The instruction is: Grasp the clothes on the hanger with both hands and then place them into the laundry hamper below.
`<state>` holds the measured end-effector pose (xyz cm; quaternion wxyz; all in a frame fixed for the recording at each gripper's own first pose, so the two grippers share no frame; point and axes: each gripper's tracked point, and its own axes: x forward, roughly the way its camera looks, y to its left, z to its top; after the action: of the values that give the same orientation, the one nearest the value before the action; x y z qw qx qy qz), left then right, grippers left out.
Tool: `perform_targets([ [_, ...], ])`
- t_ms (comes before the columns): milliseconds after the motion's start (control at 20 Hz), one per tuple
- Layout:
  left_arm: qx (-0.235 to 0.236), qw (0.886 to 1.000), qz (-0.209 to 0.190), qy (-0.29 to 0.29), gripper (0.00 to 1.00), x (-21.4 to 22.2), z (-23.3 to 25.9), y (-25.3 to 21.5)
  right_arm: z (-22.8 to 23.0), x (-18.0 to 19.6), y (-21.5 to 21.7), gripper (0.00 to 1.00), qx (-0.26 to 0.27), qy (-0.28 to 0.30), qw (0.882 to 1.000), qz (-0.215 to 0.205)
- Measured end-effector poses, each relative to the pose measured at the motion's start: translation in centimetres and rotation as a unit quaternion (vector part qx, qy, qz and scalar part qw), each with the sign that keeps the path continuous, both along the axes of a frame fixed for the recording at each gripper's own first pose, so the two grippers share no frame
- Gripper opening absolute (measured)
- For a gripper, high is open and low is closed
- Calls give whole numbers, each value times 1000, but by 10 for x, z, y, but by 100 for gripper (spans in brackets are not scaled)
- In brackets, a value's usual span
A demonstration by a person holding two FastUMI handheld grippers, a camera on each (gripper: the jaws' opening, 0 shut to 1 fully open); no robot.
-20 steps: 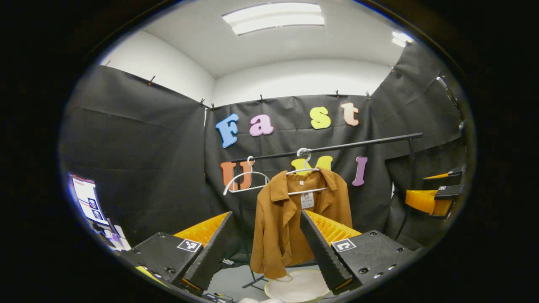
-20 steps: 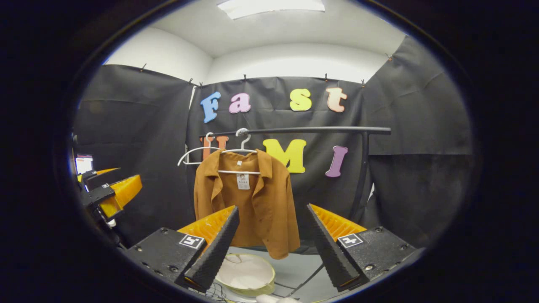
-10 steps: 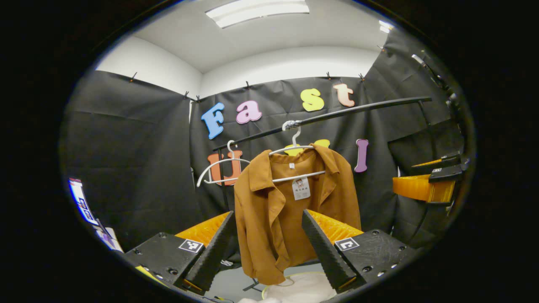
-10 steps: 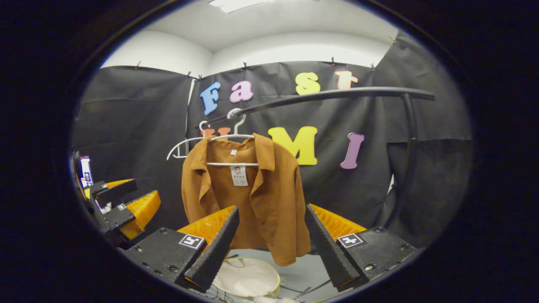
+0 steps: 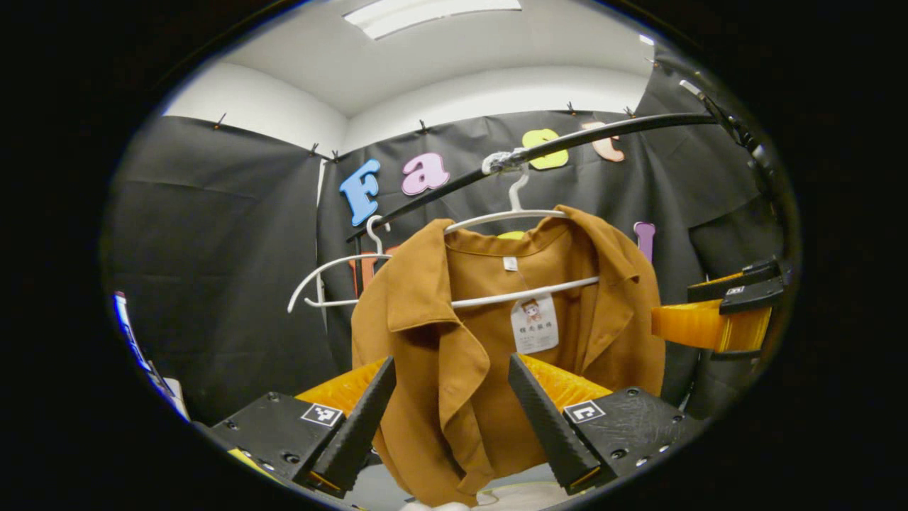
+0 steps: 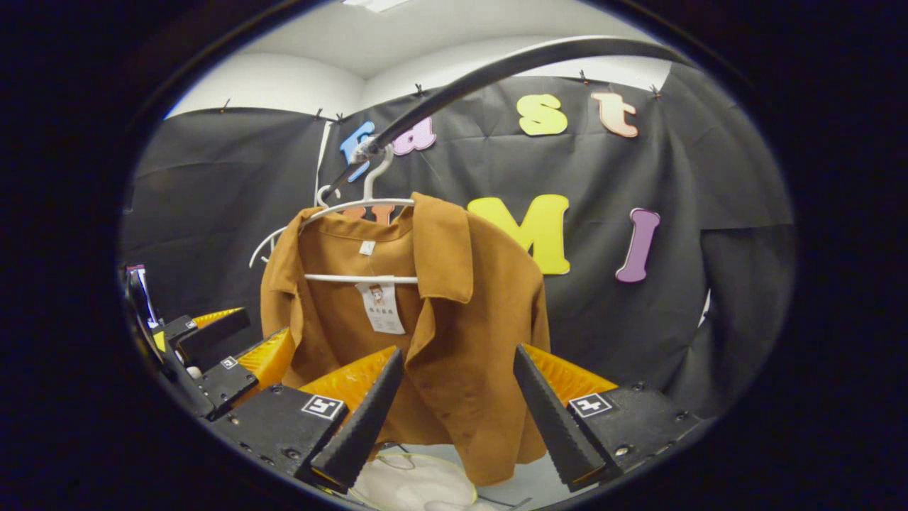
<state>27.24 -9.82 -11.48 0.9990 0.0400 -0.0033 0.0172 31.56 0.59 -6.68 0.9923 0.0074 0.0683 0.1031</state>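
A brown collared shirt [image 5: 461, 341] [image 6: 454, 333] hangs open-fronted on a white hanger [image 5: 525, 213] [image 6: 355, 206] hooked over a black rail [image 5: 589, 138] [image 6: 496, 71]. My left gripper [image 5: 447, 419] is open, close in front of the shirt's left front panel, nothing between its fingers. My right gripper [image 6: 454, 415] is open too, facing the shirt's right front panel and hem. Each gripper also appears from the side: the right gripper [image 5: 716, 319] in the left gripper view, the left gripper [image 6: 220, 355] in the right gripper view. The pale round hamper [image 6: 418, 486] lies low beneath the shirt.
A second, bare white hanger [image 5: 326, 273] hangs on the rail to the left of the shirt. The rail's upright post [image 5: 759, 163] stands at the right. Black cloth walls close in behind and on both sides. A screen edge [image 5: 131, 333] shows far left.
Both grippers have moved forward toward the shirt, which now looms much larger. The rail has risen in both views. Both pairs of jaws stay open as before.
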Motion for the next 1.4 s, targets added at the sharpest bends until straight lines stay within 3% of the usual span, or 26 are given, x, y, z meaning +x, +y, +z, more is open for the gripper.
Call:
perform_targets([
  [300,-22,999,23,5,98,43,-8,5,2,52,25,100,4,1,1000,24],
  [600,-16,999,46,18,99,67,-19,11,-3,83,29,100,7,0,1000,3],
  [650,-18,999,47,18,96,67,-19,11,-3,87,26,95,8,1,1000,-1],
  [700,-18,998,52,17,99,69,-18,14,-4,91,24,89,7,-1,1000,-4],
  [900,-27,997,62,29,69,79,-27,23,-10,104,24,55,12,3,1000,16],
  [950,-32,997,63,36,58,80,-32,24,-11,106,21,40,15,3,1000,17],
  [1050,-33,996,68,40,36,82,-36,30,-15,108,20,19,26,12,999,25],
  [1150,-29,997,63,43,13,84,-38,29,-19,107,21,9,40,23,998,44],
  [1200,-26,997,53,43,17,86,-37,25,-17,107,19,8,42,25,997,53],
  [1300,-26,998,40,47,0,85,-39,23,-17,106,18,6,45,22,996,74],
  [1400,-24,998,35,49,3,86,-40,21,-15,107,16,5,54,23,994,92],
])
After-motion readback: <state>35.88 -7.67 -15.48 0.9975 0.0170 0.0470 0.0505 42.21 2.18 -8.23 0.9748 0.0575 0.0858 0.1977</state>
